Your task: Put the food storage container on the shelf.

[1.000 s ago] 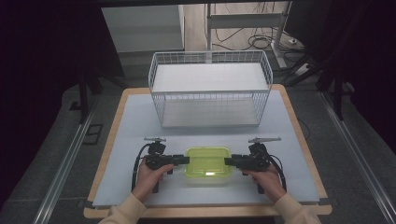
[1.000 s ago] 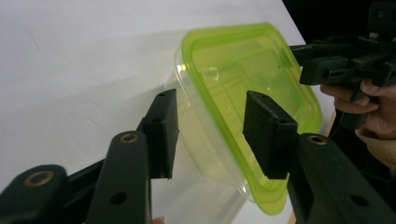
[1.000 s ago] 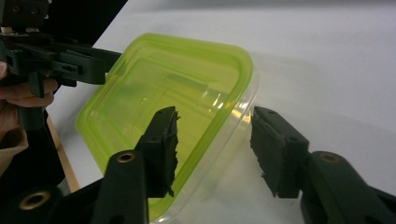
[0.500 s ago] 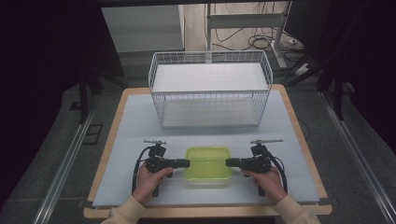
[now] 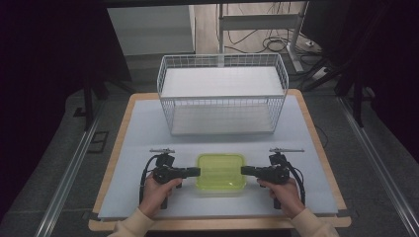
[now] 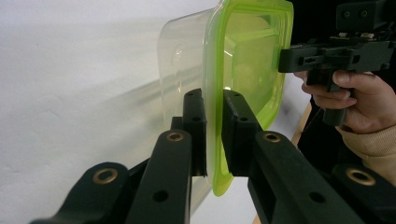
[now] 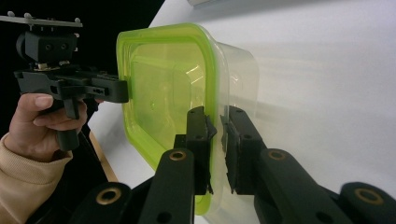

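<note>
Gripping opposite rims of one lidded container (image 5: pixel 221 172), near table edge (image 5: pixel 222 223) (basket (image 5: pixel 222 94) beyond): left gripper (image 6: pixel 214 116), right gripper (image 7: pixel 215 127), jaws just closing onto green lid's lip; risk: thin, slick rim slipping out, uneven lift tilting it

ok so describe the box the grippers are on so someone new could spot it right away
On the white table, in front of the white wire basket, sits a clear container with a lime-green lid. The left gripper and right gripper clamp its opposite rims. It is the only brightly coloured thing there.
</note>
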Tool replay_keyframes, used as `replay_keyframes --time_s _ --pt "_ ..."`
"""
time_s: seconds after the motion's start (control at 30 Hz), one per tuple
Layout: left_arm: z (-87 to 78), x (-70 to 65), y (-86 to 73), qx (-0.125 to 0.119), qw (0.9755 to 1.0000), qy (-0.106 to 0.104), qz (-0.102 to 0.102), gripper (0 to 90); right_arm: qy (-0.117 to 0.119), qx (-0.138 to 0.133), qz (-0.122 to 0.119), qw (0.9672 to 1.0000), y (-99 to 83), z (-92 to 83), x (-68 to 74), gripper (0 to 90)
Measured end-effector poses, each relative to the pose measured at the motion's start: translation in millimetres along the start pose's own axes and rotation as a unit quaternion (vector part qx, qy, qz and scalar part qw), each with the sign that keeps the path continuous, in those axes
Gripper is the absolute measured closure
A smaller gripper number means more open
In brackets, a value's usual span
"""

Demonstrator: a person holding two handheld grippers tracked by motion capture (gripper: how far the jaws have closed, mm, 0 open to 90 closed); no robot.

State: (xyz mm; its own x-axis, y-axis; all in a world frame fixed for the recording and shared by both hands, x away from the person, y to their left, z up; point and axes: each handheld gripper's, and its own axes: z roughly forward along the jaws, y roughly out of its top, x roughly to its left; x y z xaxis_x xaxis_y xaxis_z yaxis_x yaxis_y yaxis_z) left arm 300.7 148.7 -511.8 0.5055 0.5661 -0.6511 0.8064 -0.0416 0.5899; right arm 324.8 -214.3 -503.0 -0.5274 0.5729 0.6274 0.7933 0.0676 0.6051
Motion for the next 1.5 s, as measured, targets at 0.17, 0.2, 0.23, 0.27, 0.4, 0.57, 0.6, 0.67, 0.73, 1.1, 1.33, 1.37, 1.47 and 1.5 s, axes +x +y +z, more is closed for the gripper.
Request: replay_keyframes --time_s 0.17,0.2,0.23,0.27,0.4,0.57,0.6,0.67,0.73,1.1,1.33,1.37,1.47,1.5 --pt "-3.0 -5.3 0.7 -0.008 0.9999 0.002 0.008 81.2 0.000 -0.005 -0.006 1.0000 1.6 -2.6 3.2 80.7" --pt "-4.7 -7.5 1.5 -0.013 0.9999 0.004 0.011 81.2 -0.001 -0.008 -0.011 0.9999 3.0 -3.8 5.1 80.7" --pt "-4.7 -7.5 1.5 -0.013 0.9999 0.004 0.011 81.2 -0.001 -0.008 -0.011 0.9999 3.0 -3.8 5.1 80.7" --pt "-7.2 -10.6 2.6 -0.019 0.9996 0.007 0.017 81.2 0.000 -0.009 -0.015 0.9998 5.1 -5.0 7.5 80.6" --pt "-11.3 -17.8 6.3 -0.029 0.9991 0.011 0.028 81.2 0.001 -0.018 -0.027 0.9995 9.6 -8.4 12.8 80.6" --pt "-13.8 -21.2 12.0 -0.034 0.9988 0.012 0.032 81.2 -0.001 -0.023 -0.033 0.9992 15.0 -11.9 17.0 80.6" --pt "-14.9 -22.5 15.4 -0.037 0.9985 0.011 0.037 81.2 -0.001 -0.029 -0.035 0.9990 17.7 -12.8 18.0 80.6" --pt "-16.0 -24.3 18.6 -0.039 0.9984 0.010 0.039 81.2 -0.001 -0.033 -0.037 0.9988 20.5 -14.3 19.2 80.6" --pt "-17.8 -27.1 22.0 -0.041 0.9982 0.013 0.041 81.2 -0.001 -0.034 -0.039 0.9986 23.7 -16.2 21.4 80.5" --pt "-29.9 -42.1 36.9 -0.057 0.9963 0.016 0.063 81.2 0.000 -0.051 -0.063 0.9967 40.4 -26.9 36.4 80.4" --pt "-38.0 -50.7 50.3 -0.067 0.9946 0.015 0.078 81.2 0.000 -0.062 -0.074 0.9953 52.1 -34.5 46.4 80.4" --pt "-38.0 -50.7 50.3 -0.067 0.9946 0.015 0.078 81.2 0.000 -0.062 -0.074 0.9953 52.1 -34.5 46.4 80.4" --pt "-43.4 -55.4 56.8 -0.076 0.9935 0.015 0.084 81.2 0.001 -0.068 -0.089 0.9937 60.9 -38.6 53.7 80.4" --pt "-44.3 -55.8 58.2 -0.078 0.9930 0.015 0.088 81.2 0.000 -0.069 -0.091 0.9934 63.0 -39.4 55.4 80.4"
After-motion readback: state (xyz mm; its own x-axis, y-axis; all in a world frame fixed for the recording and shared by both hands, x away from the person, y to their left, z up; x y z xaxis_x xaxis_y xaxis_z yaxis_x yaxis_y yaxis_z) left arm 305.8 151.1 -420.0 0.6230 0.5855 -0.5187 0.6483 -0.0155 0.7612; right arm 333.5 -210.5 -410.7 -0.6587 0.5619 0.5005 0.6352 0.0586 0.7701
